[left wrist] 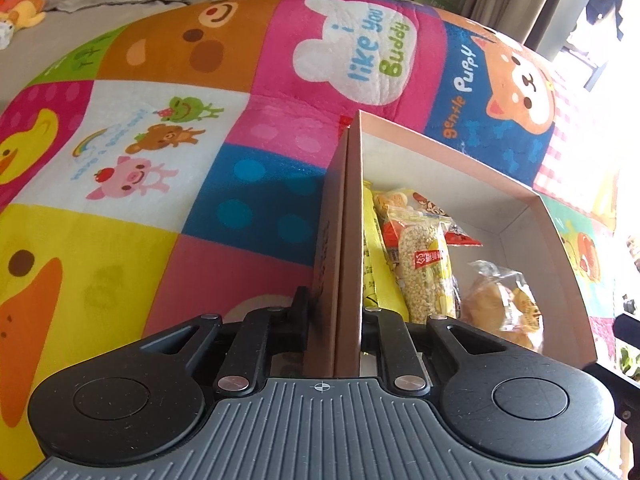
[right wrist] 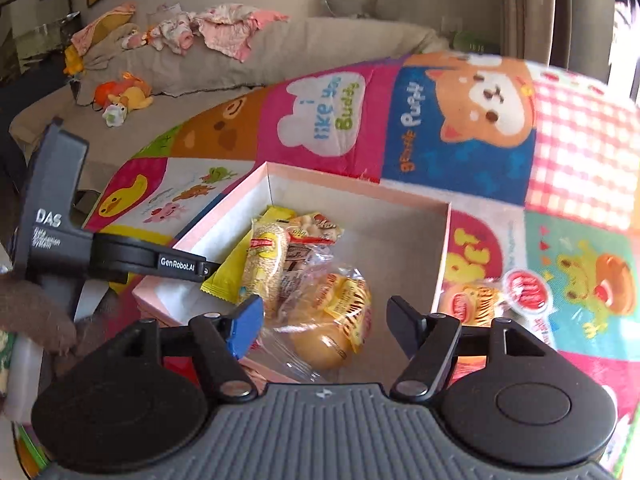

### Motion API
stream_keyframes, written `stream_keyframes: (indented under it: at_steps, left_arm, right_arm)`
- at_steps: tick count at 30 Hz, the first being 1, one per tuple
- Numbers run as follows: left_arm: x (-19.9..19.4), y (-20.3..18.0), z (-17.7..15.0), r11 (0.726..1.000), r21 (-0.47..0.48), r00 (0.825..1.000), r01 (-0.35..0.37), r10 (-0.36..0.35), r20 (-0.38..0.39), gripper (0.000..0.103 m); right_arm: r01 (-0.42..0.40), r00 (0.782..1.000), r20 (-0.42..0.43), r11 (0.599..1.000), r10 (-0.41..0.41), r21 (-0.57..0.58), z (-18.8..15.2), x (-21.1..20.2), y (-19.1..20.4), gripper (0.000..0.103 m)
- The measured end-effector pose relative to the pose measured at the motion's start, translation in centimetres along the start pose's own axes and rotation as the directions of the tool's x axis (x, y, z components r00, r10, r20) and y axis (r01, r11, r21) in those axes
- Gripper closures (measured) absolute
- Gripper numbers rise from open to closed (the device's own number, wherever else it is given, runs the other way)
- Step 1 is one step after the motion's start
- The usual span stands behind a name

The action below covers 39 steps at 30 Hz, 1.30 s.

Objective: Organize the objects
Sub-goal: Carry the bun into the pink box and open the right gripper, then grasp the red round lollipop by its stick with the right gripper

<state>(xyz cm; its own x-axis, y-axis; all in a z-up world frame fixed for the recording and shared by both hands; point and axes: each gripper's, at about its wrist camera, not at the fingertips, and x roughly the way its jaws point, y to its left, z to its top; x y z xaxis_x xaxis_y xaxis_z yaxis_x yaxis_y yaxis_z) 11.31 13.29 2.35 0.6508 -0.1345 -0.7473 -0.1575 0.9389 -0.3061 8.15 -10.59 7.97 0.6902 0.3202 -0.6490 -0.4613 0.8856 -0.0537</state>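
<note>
A pink cardboard box (left wrist: 440, 148) lies on a patchwork blanket and holds several wrapped snacks: a yellow packet (left wrist: 374, 264), a grain bar (left wrist: 424, 268) and a bagged bun (left wrist: 500, 308). My left gripper (left wrist: 336, 308) is shut on the box's near side wall, one finger outside and one inside. In the right wrist view it shows from the side as the left gripper (right wrist: 206, 270) at the box (right wrist: 360, 192) wall. My right gripper (right wrist: 326, 322) hangs open over the bagged bun (right wrist: 332, 320), with its pads clear of it. Another snack packet (right wrist: 504, 300) lies on the blanket just right of the box.
The colourful blanket (left wrist: 160, 120) covers a wide soft surface around the box. Behind it stands a grey sofa with plush toys (right wrist: 124, 96) and crumpled clothes (right wrist: 224, 28). A brown sleeve (right wrist: 32, 312) shows at the lower left. Curtains and a bright window lie at the right.
</note>
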Motion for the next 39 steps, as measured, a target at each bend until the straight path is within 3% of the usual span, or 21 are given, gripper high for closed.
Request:
stream_keyframes:
  at_steps: [2,9,11,16,18,20,22,24,34,36,39]
  left_arm:
    - [-0.1,0.0,-0.2,1.000,-0.012,1.000,0.000,0.000,0.008,0.085]
    - [-0.8,-0.6,-1.2,1.000,0.011,1.000,-0.020,0.020,0.009,0.084]
    - [-1.0,-0.8,-1.4,1.000,0.016,1.000,-0.026,0.026,0.007,0.083]
    - [-1.0,-1.1,-1.5,0.999,0.021,0.999,-0.042,0.042,0.001,0.084]
    - [-1.0,-1.1,-1.5,0.999,0.017,0.999,-0.044,0.044,-0.002,0.084]
    - [-1.1,-1.1,-1.6,0.999,0.016,0.999,-0.045,0.045,-0.004,0.084]
    - [-1.2,-1.2,-1.6,0.999,0.019,0.999,-0.047,0.047,-0.007,0.084]
    - [-1.2,-1.2,-1.5,0.999,0.017,0.999,-0.046,0.046,-0.011,0.083]
    - [-0.7,-1.8,-1.3,1.000,0.014,0.999,-0.027,0.028,-0.023,0.083]
    - [-0.8,-1.8,-1.5,0.999,0.025,1.000,-0.021,0.022,-0.021,0.082]
    - [-0.9,-1.8,-1.7,0.999,0.029,1.000,-0.013,0.014,-0.018,0.082]
  right_arm:
    - [0.045,0.999,-0.002,0.999,-0.045,-0.004,-0.8,-1.0,-1.3,0.034]
    - [0.157,0.987,-0.062,0.972,-0.148,0.175,-2.1,-0.1,-9.2,0.034]
    - [0.159,0.987,-0.074,0.956,-0.145,0.248,-1.9,1.0,-11.4,0.034]
    - [0.076,0.995,-0.087,0.903,-0.043,0.423,-0.7,5.0,-15.3,0.034]
    - [0.077,0.996,-0.080,0.883,-0.045,0.463,0.1,6.8,-16.0,0.035]
    - [0.098,0.995,-0.072,0.889,-0.074,0.448,0.7,8.1,-15.8,0.037]
    - [0.098,0.993,-0.102,0.901,-0.060,0.422,1.1,9.5,-15.5,0.054]
    - [0.083,0.993,-0.114,0.909,-0.039,0.408,0.6,9.7,-15.2,0.060]
    - [0.055,0.990,-0.140,0.954,-0.013,0.294,-4.3,2.7,-13.5,0.060]
    - [0.097,0.987,-0.145,0.963,-0.062,0.253,-5.3,1.0,-13.1,0.059]
    - [0.229,0.969,-0.123,0.966,-0.214,0.122,-6.8,-1.5,-11.9,0.051]
